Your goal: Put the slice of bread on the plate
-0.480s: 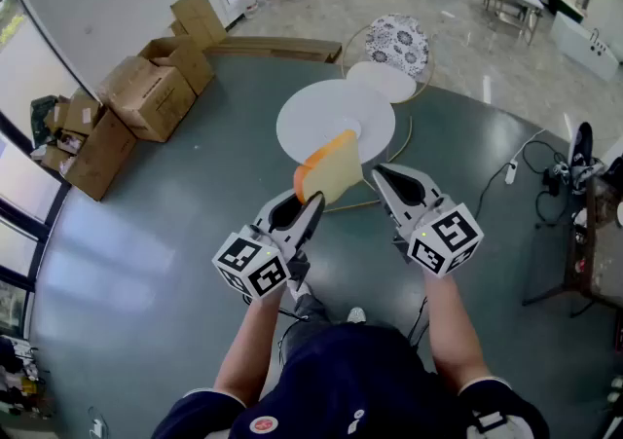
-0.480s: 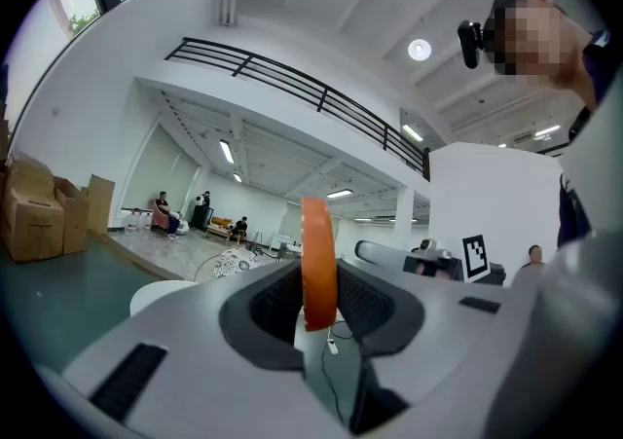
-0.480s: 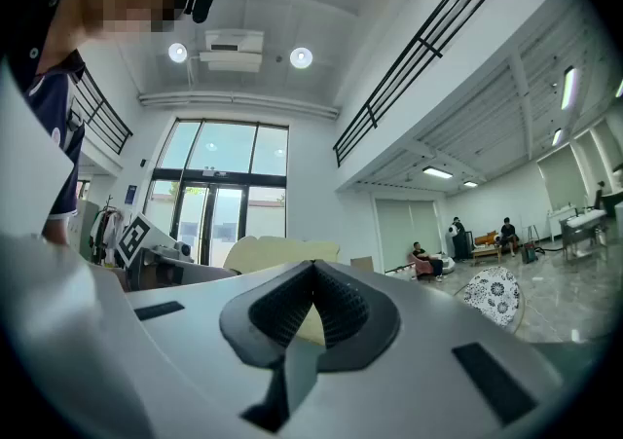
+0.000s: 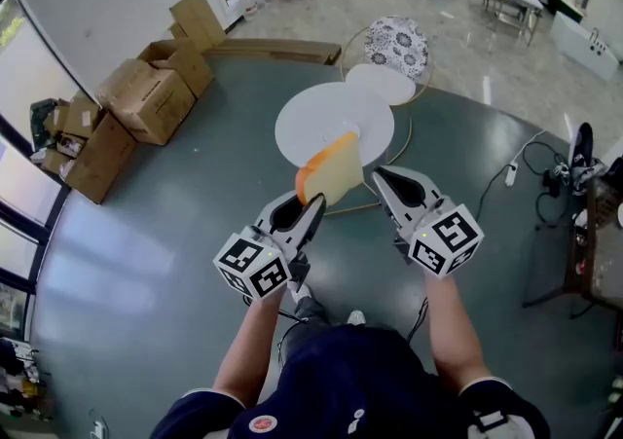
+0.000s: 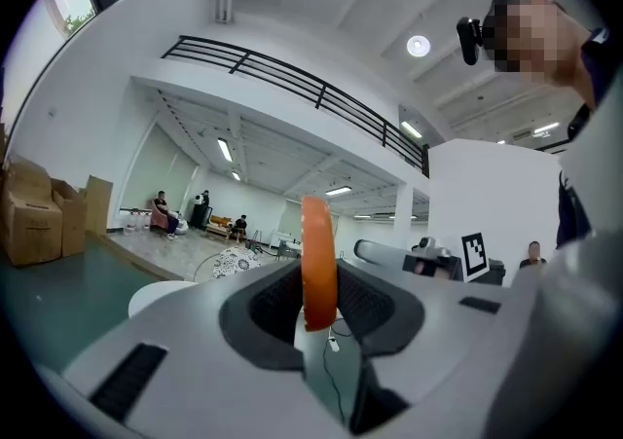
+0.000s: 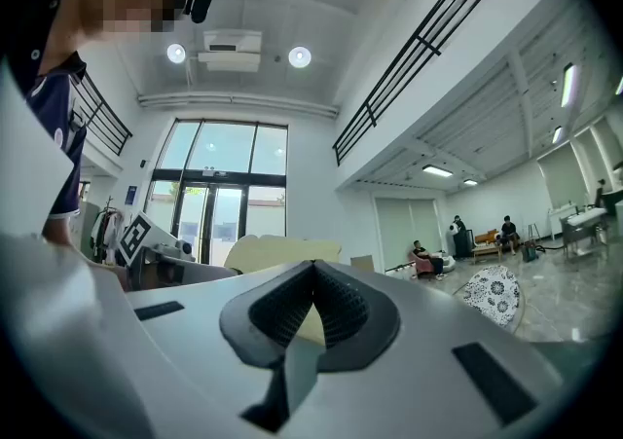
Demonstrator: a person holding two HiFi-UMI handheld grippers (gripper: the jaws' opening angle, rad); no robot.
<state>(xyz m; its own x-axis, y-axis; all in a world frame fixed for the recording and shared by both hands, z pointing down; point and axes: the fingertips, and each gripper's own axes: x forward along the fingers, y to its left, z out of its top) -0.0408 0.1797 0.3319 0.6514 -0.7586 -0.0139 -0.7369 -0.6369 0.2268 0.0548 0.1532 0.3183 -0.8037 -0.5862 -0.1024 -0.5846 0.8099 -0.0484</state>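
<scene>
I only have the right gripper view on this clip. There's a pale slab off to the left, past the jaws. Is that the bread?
Observer: Yes. The slice of bread is clamped by its lower edge in the left gripper.
Operator: Is it down on anything yet?
Observer: No. The head view shows it held in the air, over the near rim of a round white top.
Operator: Does the right gripper touch it?
Observer: No, the right gripper sits just beside the slice, empty.
</scene>
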